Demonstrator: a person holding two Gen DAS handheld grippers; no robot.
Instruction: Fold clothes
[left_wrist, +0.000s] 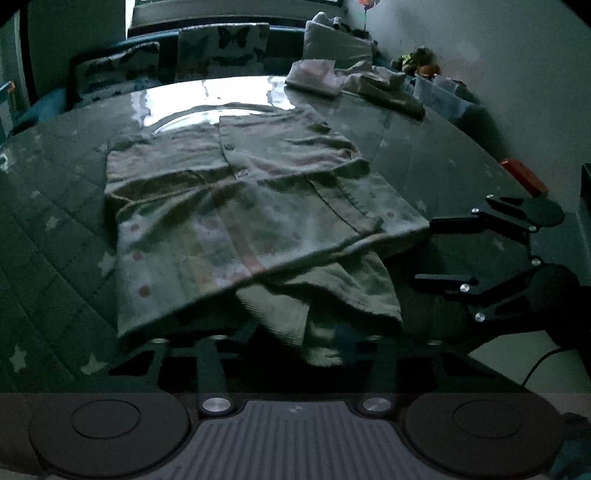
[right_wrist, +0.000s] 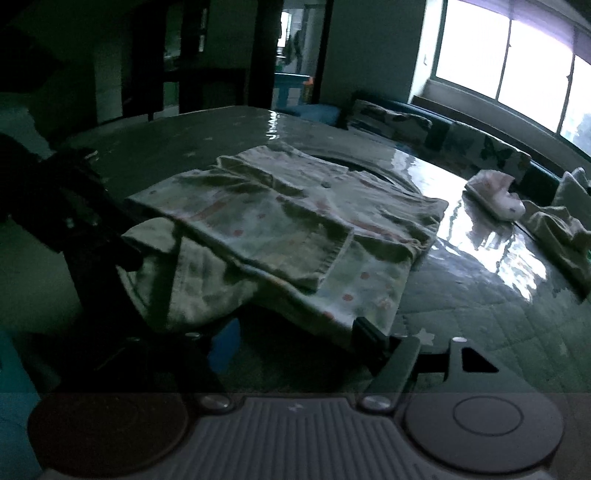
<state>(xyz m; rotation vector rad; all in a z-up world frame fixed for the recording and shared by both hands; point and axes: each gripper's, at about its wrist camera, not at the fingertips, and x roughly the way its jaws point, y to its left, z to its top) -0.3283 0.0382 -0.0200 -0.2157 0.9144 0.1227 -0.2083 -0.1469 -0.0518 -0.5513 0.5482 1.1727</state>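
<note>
Nearest the lens in the left wrist view: ribbed grey housing, then the left hand-held gripper (left_wrist: 295, 343), its fingers buried under the garment's hanging hem; whether the pads pinch cloth cannot be told. Dim, greenish light throughout; fine detail lost.

Garment (left_wrist: 236, 206): small knit cardigan, pale with pink dots and faint stripes, ribbed edging, lying at mid-frame on the worktop (left_wrist: 443, 155), one panel folded over its upper right; near edge lifted and drooping in soft folds. Worktop surface glossy, quilted diamond pattern with pale stars, window glare in the upper centre.

Right hand-held gripper (left_wrist: 424, 251) at the right edge of that view: black, angular, jaws spread, nothing between them, fingertips just beside the garment's right edge. In its own view one finger (right_wrist: 373, 336) shows, its tip against the hem; the other is lost in shadow.

Folded clothes (left_wrist: 317, 75) and a crumpled piece (left_wrist: 391, 88) lie far upper right
</note>
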